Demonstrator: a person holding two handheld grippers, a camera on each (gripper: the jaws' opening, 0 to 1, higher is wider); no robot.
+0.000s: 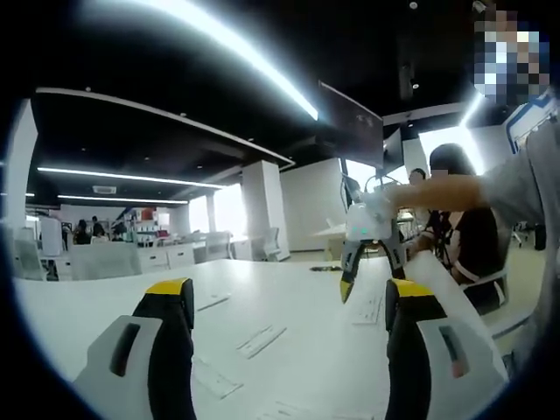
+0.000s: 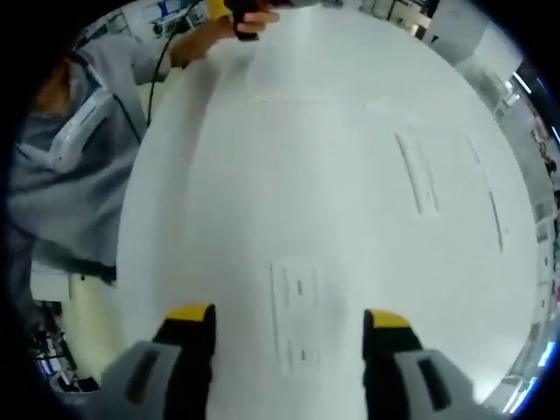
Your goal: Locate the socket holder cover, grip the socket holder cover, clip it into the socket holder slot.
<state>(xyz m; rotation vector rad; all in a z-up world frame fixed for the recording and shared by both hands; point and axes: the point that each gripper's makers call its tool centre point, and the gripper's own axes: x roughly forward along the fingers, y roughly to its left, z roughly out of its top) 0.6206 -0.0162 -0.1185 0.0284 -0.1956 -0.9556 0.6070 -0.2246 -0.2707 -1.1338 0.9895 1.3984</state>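
Both grippers (image 1: 289, 306) (image 2: 289, 328) gape over white table (image 2: 350, 192); no legible writing.

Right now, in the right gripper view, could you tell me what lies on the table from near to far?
Right gripper → socket cover → long narrow strip → left gripper held in a hand.

Plate on table (image 2: 296, 319): white on white, blurred; detail unreadable.
Other gripper (image 1: 371, 254): jaw gap too small to judge.
Person's sleeve (image 2: 66, 166): cut by edge.
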